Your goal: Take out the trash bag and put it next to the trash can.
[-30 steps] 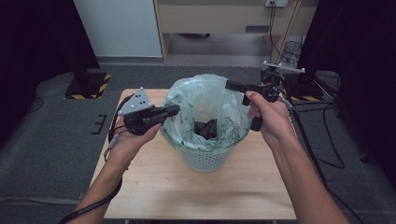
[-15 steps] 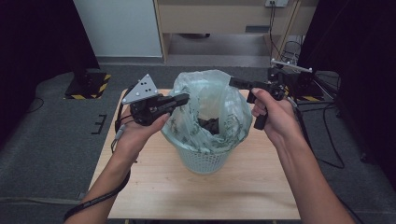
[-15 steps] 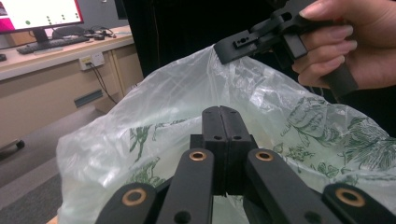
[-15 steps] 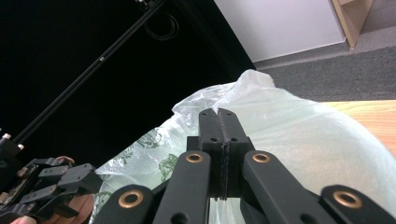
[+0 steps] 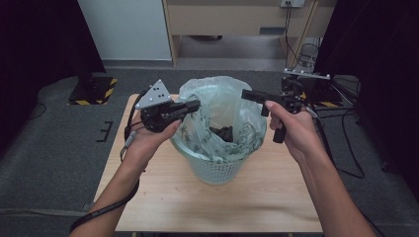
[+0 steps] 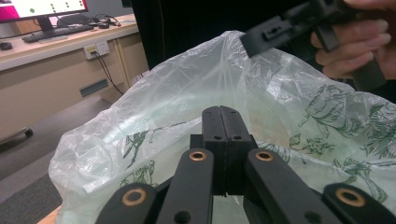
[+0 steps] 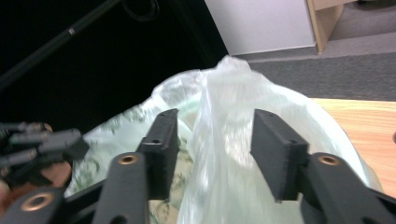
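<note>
Two grippers work at the rim of the bag (image 5: 217,116) that lines the basket (image 5: 215,168) on the table (image 5: 163,197), and all places here are told from that basket. Left gripper (image 5: 193,104) sits over the basket's near-left rim with its jaws pressed together; in the left gripper view (image 6: 219,122) the bag's film lies just past the tips, but whether a fold is nipped between them I cannot tell. It probably holds that side taut so the bag stays up. Right gripper (image 5: 247,94) hangs above the basket's far-right rim, jaws spread; in the right gripper view (image 7: 212,140) a raised peak of the bag stands between the pads without being pressed. Those jaws have just been opening, likely letting go of that peak or resetting for a better bite. Something dark (image 5: 222,132) lies inside the bag. Against the earlier frames, the bag's top stands taller above the basket, and both grippers sit a little higher and farther from the person's side.
</note>
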`<state>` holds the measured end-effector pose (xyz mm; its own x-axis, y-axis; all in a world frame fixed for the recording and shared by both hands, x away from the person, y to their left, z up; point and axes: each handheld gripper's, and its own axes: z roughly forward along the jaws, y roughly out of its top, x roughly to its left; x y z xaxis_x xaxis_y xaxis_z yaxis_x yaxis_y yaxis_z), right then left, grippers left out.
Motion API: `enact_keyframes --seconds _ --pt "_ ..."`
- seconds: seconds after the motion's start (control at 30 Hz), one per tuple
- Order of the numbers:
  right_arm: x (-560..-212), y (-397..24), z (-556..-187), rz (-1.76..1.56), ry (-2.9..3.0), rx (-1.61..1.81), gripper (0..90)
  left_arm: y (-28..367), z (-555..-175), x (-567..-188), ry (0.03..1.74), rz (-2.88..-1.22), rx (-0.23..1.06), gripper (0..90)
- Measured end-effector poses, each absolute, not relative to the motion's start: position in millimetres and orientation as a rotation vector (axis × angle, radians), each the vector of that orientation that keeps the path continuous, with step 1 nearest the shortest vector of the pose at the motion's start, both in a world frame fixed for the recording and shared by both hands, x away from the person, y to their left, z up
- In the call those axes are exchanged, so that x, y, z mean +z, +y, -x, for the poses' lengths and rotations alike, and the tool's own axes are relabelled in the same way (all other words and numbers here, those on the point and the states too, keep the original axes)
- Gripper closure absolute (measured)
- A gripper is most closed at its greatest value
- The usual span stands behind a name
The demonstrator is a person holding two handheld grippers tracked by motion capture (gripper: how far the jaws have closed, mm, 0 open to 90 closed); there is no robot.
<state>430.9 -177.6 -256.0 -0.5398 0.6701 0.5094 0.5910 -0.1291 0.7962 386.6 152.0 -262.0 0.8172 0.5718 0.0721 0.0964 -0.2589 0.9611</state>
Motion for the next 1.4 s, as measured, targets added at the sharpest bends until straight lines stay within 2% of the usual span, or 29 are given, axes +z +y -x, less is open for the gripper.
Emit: enact_keyframes --seconds 0.13,0.23,0.37,0.4,0.43,0.47,0.53,0.57,0.63,0.73,0.83,0.9,0.93,1.0,1.17,1.3,1.4 --pt "-264 -177 -419 -1.475 2.058 1.754 42.9 153 -384 -264 0.515 -1.798 0.504 87.0" --pt "-270 -177 -414 -1.493 2.071 1.746 45.2 155 -382 -266 0.51 -1.805 0.505 83.0" --pt "-279 -177 -409 -1.477 2.109 1.737 74.7 161 -378 -266 0.514 -1.799 0.51 77.8" --pt "-279 -177 -410 -1.471 2.124 1.745 81.6 162 -377 -266 0.514 -1.795 0.51 73.9" --pt "-279 -177 -410 -1.471 2.124 1.745 81.6 162 -377 -266 0.514 -1.795 0.51 69.2" --pt "-279 -178 -412 -1.471 2.124 1.744 88.1 164 -376 -267 0.515 -1.787 0.489 61.3" --pt "-279 -179 -415 -1.481 2.122 1.752 89.1 164 -377 -270 0.518 -1.806 0.464 41.3" --pt "-279 -180 -416 -1.487 2.115 1.752 89.2 164 -377 -270 0.518 -1.806 0.464 34.4" --pt "-279 -180 -417 -1.485 2.116 1.752 89.3 162 -379 -274 0.52 -1.827 0.492 26.9" --pt "-279 -180 -418 -1.496 2.112 1.761 89.4 159 -386 -280 0.525 -1.852 0.414 20.8" --pt "-278 -180 -419 -1.496 2.114 1.766 89.6 156 -388 -282 0.524 -1.872 0.41 22.3" --pt "-278 -179 -419 -1.504 2.116 1.769 89.8 152 -391 -283 0.529 -1.939 0.401 30.4" --pt "-278 -179 -419 -1.502 2.116 1.774 89.8 150 -392 -283 0.535 -1.955 0.403 35.7" --pt "-277 -178 -420 -1.497 2.12 1.778 89.9 148 -393 -283 0.518 -1.989 0.385 52.5" --pt "-275 -176 -419 -1.495 2.129 1.784 90.0 141 -395 -283 0.497 -2.065 0.408 87.4" --pt "-266 -175 -417 -1.478 2.125 1.789 90.0 135 -395 -278 0.487 -2.066 0.416 90.0" --pt "-256 -174 -415 -1.461 2.112 1.79 90.0 134 -393 -267 0.495 -2.008 0.445 90.0"
